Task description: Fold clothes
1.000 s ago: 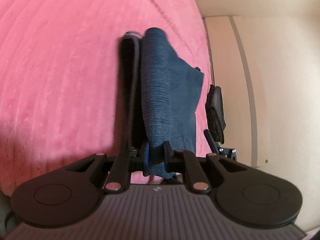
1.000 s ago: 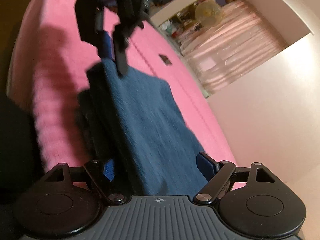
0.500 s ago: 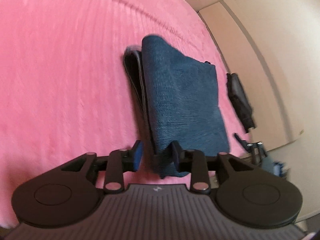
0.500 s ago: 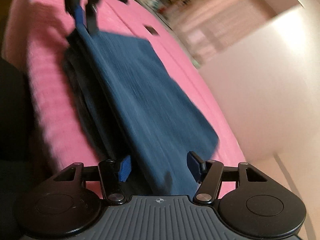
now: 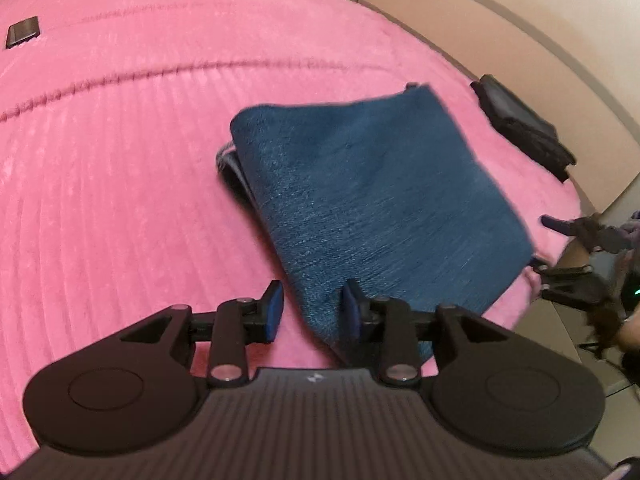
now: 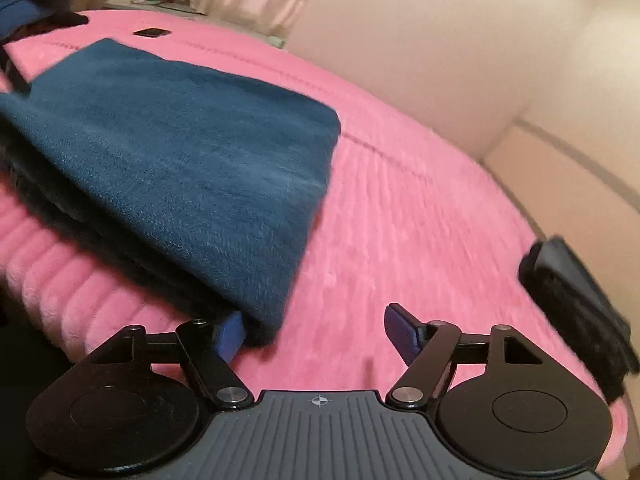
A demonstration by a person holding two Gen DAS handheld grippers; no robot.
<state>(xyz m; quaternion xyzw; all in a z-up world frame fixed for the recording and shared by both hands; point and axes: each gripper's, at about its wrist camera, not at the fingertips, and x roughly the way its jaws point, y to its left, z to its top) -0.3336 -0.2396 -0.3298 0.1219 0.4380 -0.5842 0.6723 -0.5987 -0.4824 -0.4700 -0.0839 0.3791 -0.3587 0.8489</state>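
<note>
Small dark object (image 5: 23, 31): flat, far back on the bed at the left edge of the left wrist view, well apart from everything else.
Bed cover (image 5: 100, 184): pink, ribbed plush; it carries all the things here.
Left claw (image 5: 312, 312): jaws have just been opening and stand partly apart. The near corner of the cloth lies between them; the right pad sits at the cloth's edge, the left pad is clear of it. Nothing gripped.
Folded garment (image 5: 372, 204): dark blue fleece-like cloth, folded to a thick rectangle, flat on the bed. Long axis runs from the left claw's near corner away toward the upper right. Darker lower layers show at the left fold.
Black pouch (image 5: 520, 128): lies near the bed's right edge, apart from the garment.
Right claw (image 6: 316, 330): jaws wide, having just widened again; only bed cover shows between them. The left pad touches or just misses the garment's near corner; blur forbids telling which. No hold.
Bearing for next move: garment lies ahead and right of the left claw, ahead and left of the right claw.
Nearer hand: left, judged by the corner between its jaws.
Stage: fold looks complete, both claws released.
</note>
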